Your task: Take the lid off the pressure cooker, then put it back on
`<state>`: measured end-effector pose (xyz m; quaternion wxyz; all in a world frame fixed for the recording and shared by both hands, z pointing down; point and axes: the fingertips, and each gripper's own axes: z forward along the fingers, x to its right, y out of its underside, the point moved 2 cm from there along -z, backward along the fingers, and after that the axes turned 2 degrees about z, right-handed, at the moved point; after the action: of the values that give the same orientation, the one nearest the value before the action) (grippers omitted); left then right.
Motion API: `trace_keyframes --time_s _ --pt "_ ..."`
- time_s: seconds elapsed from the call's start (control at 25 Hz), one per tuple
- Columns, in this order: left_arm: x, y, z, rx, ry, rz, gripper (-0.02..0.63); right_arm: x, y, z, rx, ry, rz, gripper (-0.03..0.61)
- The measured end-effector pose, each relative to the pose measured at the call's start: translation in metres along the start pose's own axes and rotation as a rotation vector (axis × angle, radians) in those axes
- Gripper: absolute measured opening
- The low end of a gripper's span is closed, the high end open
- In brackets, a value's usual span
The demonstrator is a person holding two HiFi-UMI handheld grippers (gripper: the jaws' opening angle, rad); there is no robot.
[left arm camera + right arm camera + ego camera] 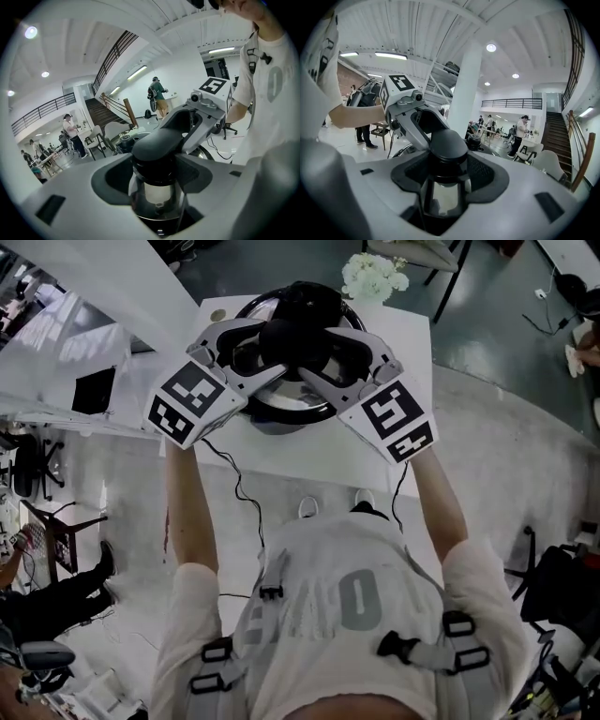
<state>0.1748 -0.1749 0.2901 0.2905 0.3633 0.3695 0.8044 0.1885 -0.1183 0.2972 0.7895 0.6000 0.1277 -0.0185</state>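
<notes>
The pressure cooker lid [284, 405], shiny steel with a black handle [298, 341] across its top, hangs in the air over the white table [309, 451]. My left gripper [269, 345] is shut on the handle's left end [157, 143]. My right gripper [328, 351] is shut on the right end [447, 143]. The two face each other, and each shows in the other's view: the right gripper [208, 110] and the left gripper [405, 110]. A dark round rim [323, 292] shows beyond the lid; the cooker body is mostly hidden.
A bunch of white flowers [373, 276] stands at the table's far edge and a small round disc [218, 314] lies at its far left. A black cable [239, 488] hangs off the near side. People, chairs and a staircase fill the hall around.
</notes>
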Motion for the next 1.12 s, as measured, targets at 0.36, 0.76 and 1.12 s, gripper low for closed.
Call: trace_keyframes --time_s 0.36,0.76,1.12 --pt "-0.023 0.036 0.005 -0.010 0.061 -0.034 0.270 -0.001 0.012 0.040 -0.060 -0.010 0.069 0.247" --pt "-0.038 0.083 0.013 -0.042 0.092 -0.103 0.270 -0.008 0.036 0.082 -0.116 -0.056 0.123 0.247" --pt "-0.059 0.118 0.016 -0.063 0.112 -0.143 0.270 -0.009 0.047 0.120 -0.161 -0.057 0.153 0.247"
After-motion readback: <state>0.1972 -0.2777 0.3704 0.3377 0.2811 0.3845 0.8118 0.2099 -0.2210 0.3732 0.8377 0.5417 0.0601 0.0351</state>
